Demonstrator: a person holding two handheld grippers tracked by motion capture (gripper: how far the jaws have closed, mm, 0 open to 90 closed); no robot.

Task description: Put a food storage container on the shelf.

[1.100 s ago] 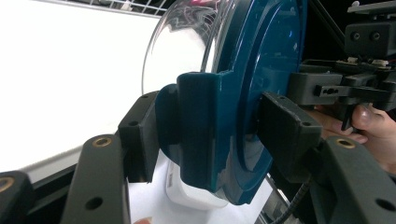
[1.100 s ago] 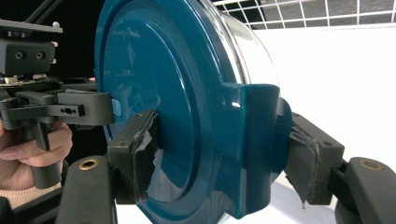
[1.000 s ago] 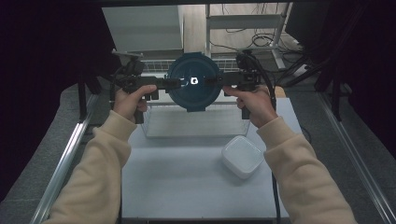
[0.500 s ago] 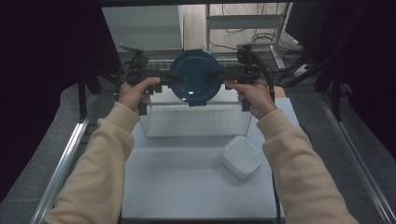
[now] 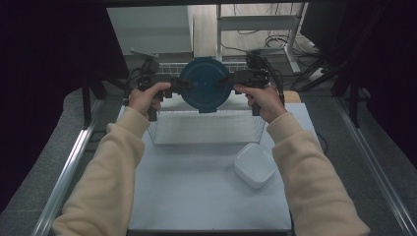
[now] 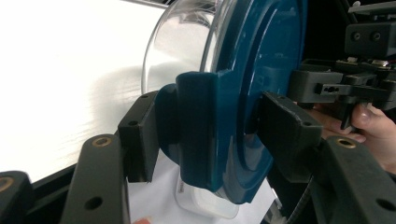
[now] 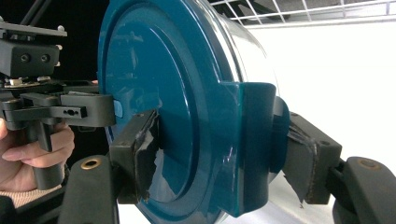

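Container [image 5: 202, 91] now lower, over wire basket [image 5: 206, 129]; L tongs [image 5: 177, 84] & R tongs [image 5: 231, 78] clamp its lid tabs.

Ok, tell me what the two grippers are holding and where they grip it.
Both hold one round clear container with a blue lid. The left gripper clamps a blue latch tab on the lid's rim; the right gripper clamps the opposite tab.

Both forearms wear loose cream-yellow knit sleeves [image 5: 118, 157] with ribbed cuffs, and each hand carries a matte black gripper, the left gripper [image 5: 169, 88] and right gripper [image 5: 236, 78], with blocky jaws, brass-ringed screw holes, dark trailing cables and torn black padding on the right jaws
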